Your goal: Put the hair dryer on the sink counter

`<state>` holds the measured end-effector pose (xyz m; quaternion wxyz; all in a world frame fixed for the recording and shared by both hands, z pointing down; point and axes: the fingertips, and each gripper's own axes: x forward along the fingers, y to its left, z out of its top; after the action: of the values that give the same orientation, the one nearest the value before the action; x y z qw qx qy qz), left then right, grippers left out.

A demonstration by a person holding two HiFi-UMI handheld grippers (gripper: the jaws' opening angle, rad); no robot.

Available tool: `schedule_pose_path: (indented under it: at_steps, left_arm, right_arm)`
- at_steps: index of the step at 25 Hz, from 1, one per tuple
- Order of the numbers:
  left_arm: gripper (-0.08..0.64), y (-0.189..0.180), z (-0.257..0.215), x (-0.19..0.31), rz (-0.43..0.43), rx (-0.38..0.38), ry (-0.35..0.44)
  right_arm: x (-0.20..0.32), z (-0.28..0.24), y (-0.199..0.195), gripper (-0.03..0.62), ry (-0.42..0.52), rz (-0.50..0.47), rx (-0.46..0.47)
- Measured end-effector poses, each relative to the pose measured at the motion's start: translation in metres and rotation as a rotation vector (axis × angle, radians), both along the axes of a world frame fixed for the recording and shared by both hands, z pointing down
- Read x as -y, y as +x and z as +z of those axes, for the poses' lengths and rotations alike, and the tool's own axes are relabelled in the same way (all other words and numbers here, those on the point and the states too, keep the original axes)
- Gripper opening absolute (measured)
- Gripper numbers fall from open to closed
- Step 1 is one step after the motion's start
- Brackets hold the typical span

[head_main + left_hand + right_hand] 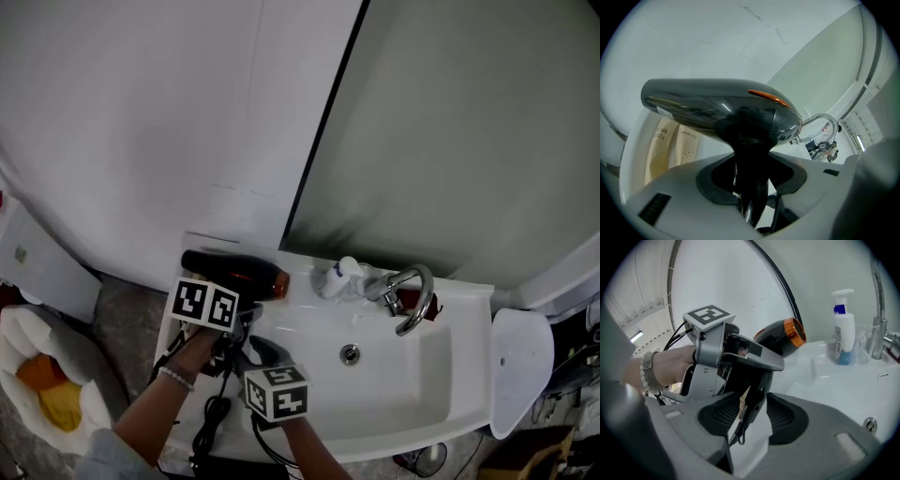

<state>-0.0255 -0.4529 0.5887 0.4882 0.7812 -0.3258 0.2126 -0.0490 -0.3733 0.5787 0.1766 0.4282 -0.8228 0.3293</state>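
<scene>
The black hair dryer with an orange ring lies along the back left of the white sink counter. My left gripper is shut on its handle, and the barrel crosses above the jaws. My right gripper stands open just below, its jaws on either side of the handle's lower end and the cord without pressing. In the right gripper view the left gripper and the hand that holds it show behind the dryer.
A chrome faucet and a white pump bottle stand at the basin's back rim. The drain sits mid-basin. The black cord trails off the counter's left front. A packet leans behind the dryer. A mirror rises behind.
</scene>
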Motion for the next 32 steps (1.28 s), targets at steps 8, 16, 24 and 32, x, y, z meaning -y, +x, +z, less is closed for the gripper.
schedule_pose_path:
  at_steps: [8, 16, 24, 32]
  left_arm:
    - [0.178, -0.005, 0.024, 0.012, -0.033, 0.059, -0.065]
    - [0.176, -0.001, 0.036, 0.017, -0.033, 0.087, -0.086]
    - [0.176, -0.001, 0.048, 0.017, -0.029, 0.135, -0.094]
    - [0.178, 0.003, 0.056, 0.017, -0.017, 0.107, -0.115]
  right_arm:
    - [0.0, 0.017, -0.002, 0.175, -0.044, -0.046, -0.04]
    - [0.0, 0.032, -0.013, 0.178, -0.06, -0.024, -0.07]
    - [0.004, 0.047, -0.012, 0.178, -0.121, 0.017, -0.053]
    - [0.004, 0.055, -0.008, 0.156, -0.164, 0.041, -0.019]
